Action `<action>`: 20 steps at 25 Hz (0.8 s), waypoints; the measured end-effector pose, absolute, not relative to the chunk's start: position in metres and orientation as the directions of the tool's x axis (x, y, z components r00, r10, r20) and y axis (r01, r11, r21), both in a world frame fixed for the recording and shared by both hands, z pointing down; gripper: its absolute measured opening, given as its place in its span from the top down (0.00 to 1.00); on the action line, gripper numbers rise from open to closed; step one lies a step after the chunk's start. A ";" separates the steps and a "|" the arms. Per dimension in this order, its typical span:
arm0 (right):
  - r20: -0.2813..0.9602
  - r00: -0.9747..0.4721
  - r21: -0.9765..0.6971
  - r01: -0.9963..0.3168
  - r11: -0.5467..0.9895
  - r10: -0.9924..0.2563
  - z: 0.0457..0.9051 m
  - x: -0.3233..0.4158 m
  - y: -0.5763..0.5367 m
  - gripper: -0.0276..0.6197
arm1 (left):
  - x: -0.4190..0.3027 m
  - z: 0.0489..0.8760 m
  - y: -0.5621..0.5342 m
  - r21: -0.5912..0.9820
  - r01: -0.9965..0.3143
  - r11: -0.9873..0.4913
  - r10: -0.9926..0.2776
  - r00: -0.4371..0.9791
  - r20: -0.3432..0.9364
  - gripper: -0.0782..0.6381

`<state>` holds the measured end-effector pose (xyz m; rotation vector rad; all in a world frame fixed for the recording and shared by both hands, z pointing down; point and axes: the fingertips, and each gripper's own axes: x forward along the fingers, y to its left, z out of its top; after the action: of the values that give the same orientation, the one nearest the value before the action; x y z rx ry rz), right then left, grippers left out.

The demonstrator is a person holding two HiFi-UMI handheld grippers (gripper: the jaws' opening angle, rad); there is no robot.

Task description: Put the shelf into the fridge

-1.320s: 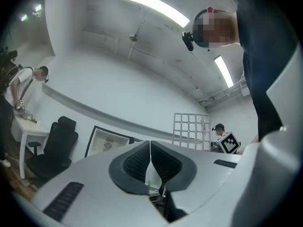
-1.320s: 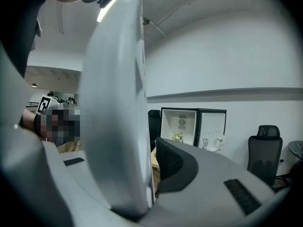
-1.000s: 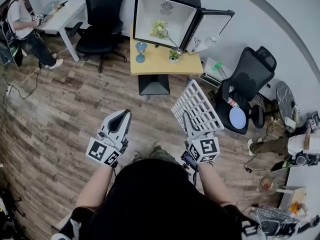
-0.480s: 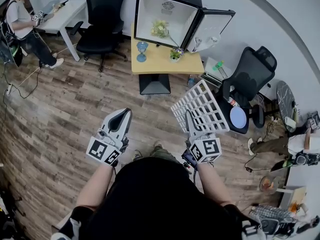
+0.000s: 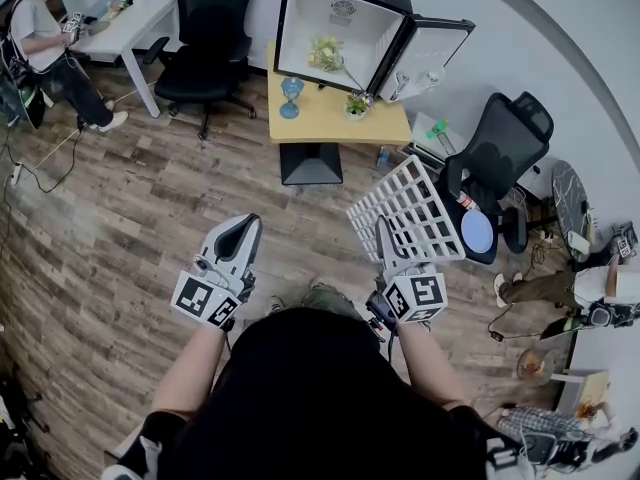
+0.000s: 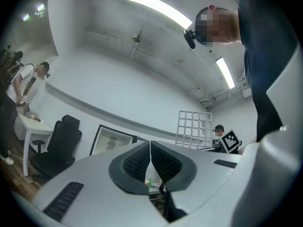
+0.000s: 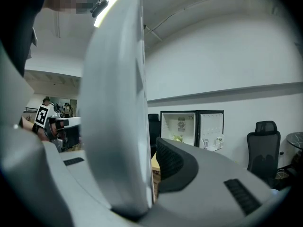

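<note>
The shelf point(image 5: 410, 210) is a white wire grid, held tilted above the wooden floor by my right gripper point(image 5: 384, 238), which is shut on its near edge. In the right gripper view the shelf point(image 7: 116, 103) fills the left as a blurred white slab against the dark jaw pad. The small fridge point(image 5: 340, 26) stands open on a yellow table point(image 5: 335, 123) ahead, its door swung right; plants sit inside it. It shows small in the right gripper view as the fridge point(image 7: 179, 126). My left gripper point(image 5: 240, 236) is shut and empty, held level with the right; its gripper point(image 6: 150, 161) view shows the pads touching.
A black office chair point(image 5: 205, 38) stands left of the fridge table, another chair point(image 5: 495, 168) to the right near the shelf. A person point(image 5: 45, 43) sits at a white desk point(image 5: 125, 18) far left. A blue vase point(image 5: 291, 96) and small plant point(image 5: 356, 105) are on the yellow table.
The fridge and table have come slightly nearer and shifted right in the head view. The shelf has risen a little with the right gripper. The left gripper holds its place.
</note>
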<state>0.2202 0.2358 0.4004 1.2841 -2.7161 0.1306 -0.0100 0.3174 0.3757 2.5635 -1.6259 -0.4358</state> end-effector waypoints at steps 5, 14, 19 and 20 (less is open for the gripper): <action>0.169 -0.633 -0.005 -0.767 0.641 -0.756 0.402 0.216 0.243 0.82 | -0.016 0.380 0.324 0.226 -0.872 -0.434 -0.897 0.395 -0.197 0.86; 0.154 -0.642 -0.022 -0.762 0.647 -0.751 0.400 0.211 0.233 0.82 | -0.009 0.385 0.312 0.222 -0.865 -0.451 -0.891 0.422 -0.165 0.86; 0.153 -0.649 -0.039 -0.757 0.652 -0.745 0.404 0.204 0.220 0.82 | -0.014 0.388 0.303 0.221 -0.862 -0.456 -0.889 0.432 -0.149 0.86; 0.152 -0.653 -0.040 -0.754 0.655 -0.742 0.405 0.203 0.218 0.82 | -0.016 0.390 0.301 0.220 -0.865 -0.450 -0.892 0.427 -0.146 0.86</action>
<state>0.2025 0.2184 0.4053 1.2470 -2.7459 0.1510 -0.0157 0.3009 0.3896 2.5581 -1.5822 -0.3677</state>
